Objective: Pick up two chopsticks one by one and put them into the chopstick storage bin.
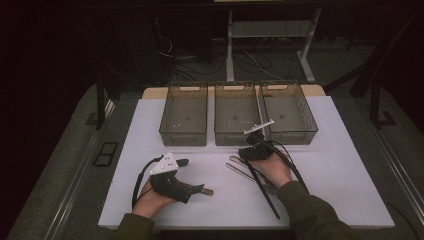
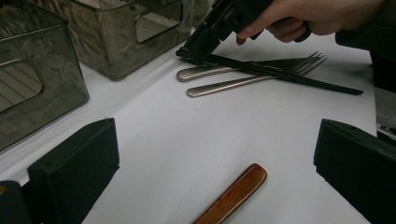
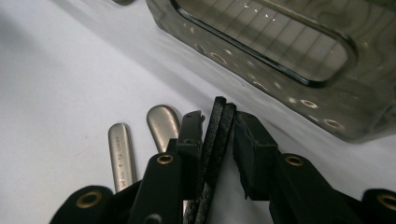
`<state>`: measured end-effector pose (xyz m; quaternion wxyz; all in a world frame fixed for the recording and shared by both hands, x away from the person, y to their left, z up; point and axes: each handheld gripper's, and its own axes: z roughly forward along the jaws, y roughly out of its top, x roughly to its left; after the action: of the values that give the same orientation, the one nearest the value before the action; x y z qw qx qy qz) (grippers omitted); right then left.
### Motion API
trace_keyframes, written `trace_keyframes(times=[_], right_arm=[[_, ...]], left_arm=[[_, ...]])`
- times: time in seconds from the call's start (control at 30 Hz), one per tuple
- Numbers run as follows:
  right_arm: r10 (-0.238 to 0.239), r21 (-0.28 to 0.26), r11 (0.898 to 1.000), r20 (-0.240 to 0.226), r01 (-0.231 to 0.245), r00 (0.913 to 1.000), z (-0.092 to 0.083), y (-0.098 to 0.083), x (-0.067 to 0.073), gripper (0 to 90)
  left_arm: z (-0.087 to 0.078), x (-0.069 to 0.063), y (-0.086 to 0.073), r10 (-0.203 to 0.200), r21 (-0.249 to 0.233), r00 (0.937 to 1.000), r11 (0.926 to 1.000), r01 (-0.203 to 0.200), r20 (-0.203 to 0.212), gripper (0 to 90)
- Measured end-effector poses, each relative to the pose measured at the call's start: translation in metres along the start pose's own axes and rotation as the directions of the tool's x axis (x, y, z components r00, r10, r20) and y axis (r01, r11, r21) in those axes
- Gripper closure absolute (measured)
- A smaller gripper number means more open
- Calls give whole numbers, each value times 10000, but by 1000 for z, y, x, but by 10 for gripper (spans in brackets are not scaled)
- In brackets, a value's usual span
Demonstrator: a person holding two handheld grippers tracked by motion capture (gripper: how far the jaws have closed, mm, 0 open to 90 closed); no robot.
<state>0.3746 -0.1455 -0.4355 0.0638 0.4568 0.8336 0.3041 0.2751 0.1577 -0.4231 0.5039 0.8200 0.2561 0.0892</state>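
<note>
Near the middle of the white worktop, just in front of the centre bin, the right gripper (image 1: 253, 145) has its jaws drawn nearly together around the thick ends of a pair of black chopsticks (image 3: 215, 140); in the right gripper view the left pad lies against the sticks while a thin gap still shows at the right pad, so the grip is closing rather than firm. The chopsticks (image 1: 265, 190) run from the jaws back toward the near edge, lying across two metal utensils, a fork (image 2: 261, 77) and a second steel handle (image 2: 205, 71) beside it, whose rounded handle ends (image 3: 161, 122) sit just left of the jaws. Toward the near left of the worktop, the left gripper (image 1: 197, 175) rests on its side in the person's hand, jaws spread wide with nothing between them; a wooden handle (image 2: 233, 193) lies on the surface just ahead of them. Along the far edge stand three smoky translucent bins (image 1: 183, 134) in a row, side by side.
</note>
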Motion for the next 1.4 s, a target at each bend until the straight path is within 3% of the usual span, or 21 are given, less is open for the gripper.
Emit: trace_keyframes(times=[0.7,1.13,1.4], right_arm=[[-989,14,9951,-305,990,9946,6,7,23,756],[-1791,60,9836,-869,1803,9800,10,7,38,766],[-2023,43,9790,-1084,2040,9733,12,7,44,768]], left_arm=[[0,-1,0,-27,-33,10000,10000,27,33,0],[0,-1,0,3,-29,10000,10000,-3,41,0],[0,-1,0,16,-22,10000,10000,-16,50,0]])
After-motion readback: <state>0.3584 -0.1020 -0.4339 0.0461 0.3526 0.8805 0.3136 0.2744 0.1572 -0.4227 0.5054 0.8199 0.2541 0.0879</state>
